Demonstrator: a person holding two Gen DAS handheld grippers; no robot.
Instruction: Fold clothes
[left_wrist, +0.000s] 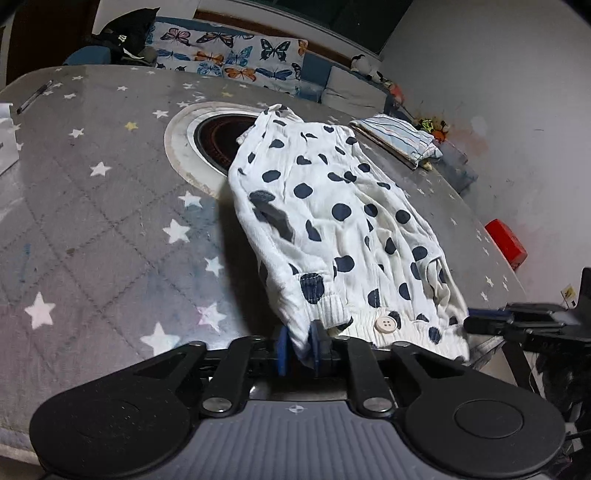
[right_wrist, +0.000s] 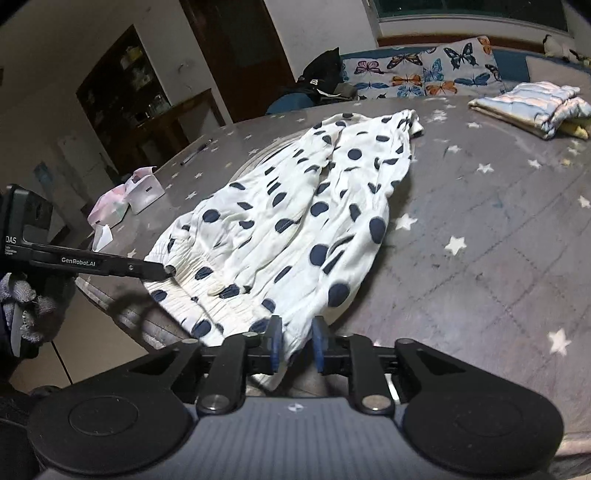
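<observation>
Holding the polka-dot garment (left_wrist: 332, 221) by its ribbed waistband at the near edge of the star-print table (left_wrist: 92, 221), we see the left gripper (left_wrist: 299, 347) clenched on one corner, while fabric hangs between the right gripper's (right_wrist: 297, 345) jaws, grip uncertain. We judge the cloth light, limp and crease-prone, best taken at hems. Beyond the garment lies a folded striped stack (right_wrist: 535, 107); left of it, crumpled paper (right_wrist: 125, 199).

A white garment with navy dots (right_wrist: 295, 221) sprawls across the star-patterned counter (right_wrist: 480, 258) at mid-frame. At the bottom, the right gripper (right_wrist: 296, 345) pinches its hem between blue fingers (right_wrist: 275, 341). At left, the left gripper (right_wrist: 168, 270) touches the waistband. Folded striped clothes (right_wrist: 532, 107) sit upper right.
</observation>
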